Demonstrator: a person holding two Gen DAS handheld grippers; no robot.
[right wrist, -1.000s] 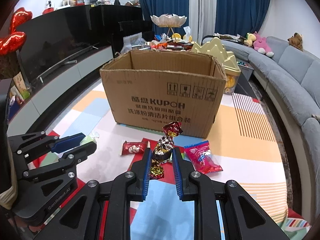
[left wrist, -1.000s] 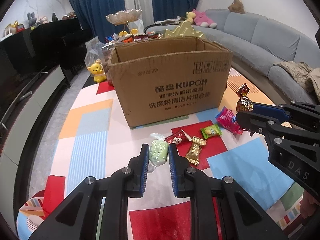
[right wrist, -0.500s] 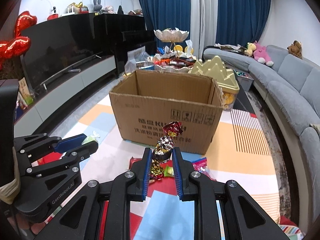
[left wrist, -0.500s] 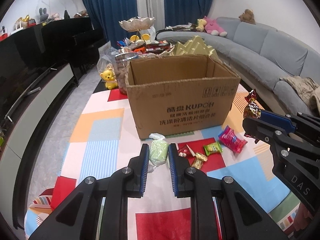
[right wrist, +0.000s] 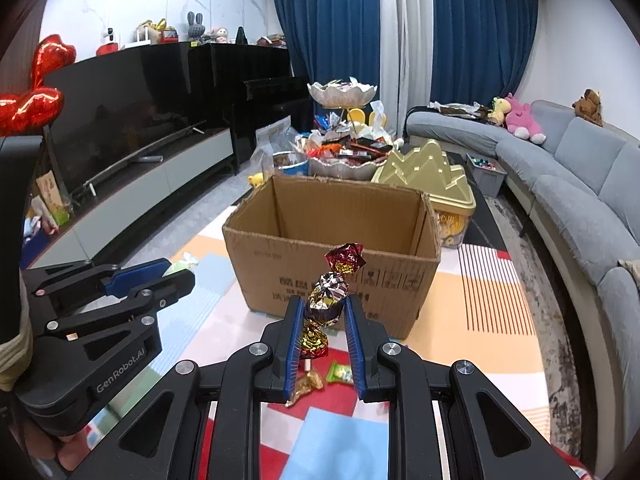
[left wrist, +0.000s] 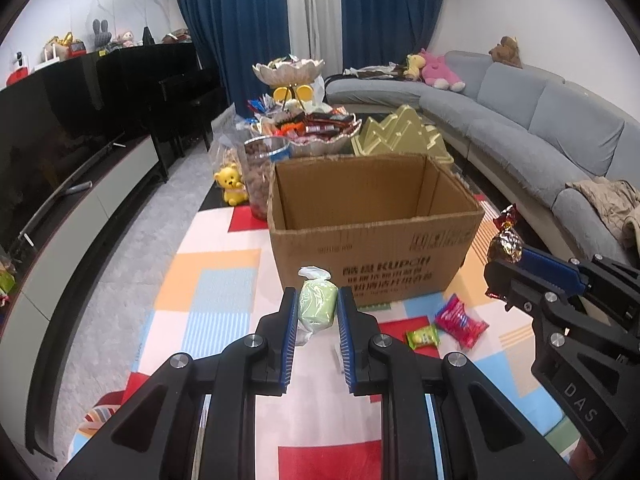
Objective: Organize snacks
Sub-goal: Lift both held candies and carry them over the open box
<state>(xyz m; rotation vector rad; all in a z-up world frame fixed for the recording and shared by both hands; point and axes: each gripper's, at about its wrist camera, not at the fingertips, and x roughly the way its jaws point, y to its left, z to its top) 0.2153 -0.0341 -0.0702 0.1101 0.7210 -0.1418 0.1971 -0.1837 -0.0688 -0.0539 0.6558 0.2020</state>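
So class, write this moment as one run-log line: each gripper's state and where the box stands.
left gripper: shut on green wrapped sweet | right gripper: shut on foil-wrapped candy | cardboard box: open, ahead of both

Cardboard box [left wrist: 376, 240] front: "KUPOH" in Latin letters, with Chinese lines around it too small to read; handling symbols at its upper right.
Right gripper [left wrist: 498, 276] side: "DAS".
Left gripper [right wrist: 182, 274] side: "GenRobot.AI".
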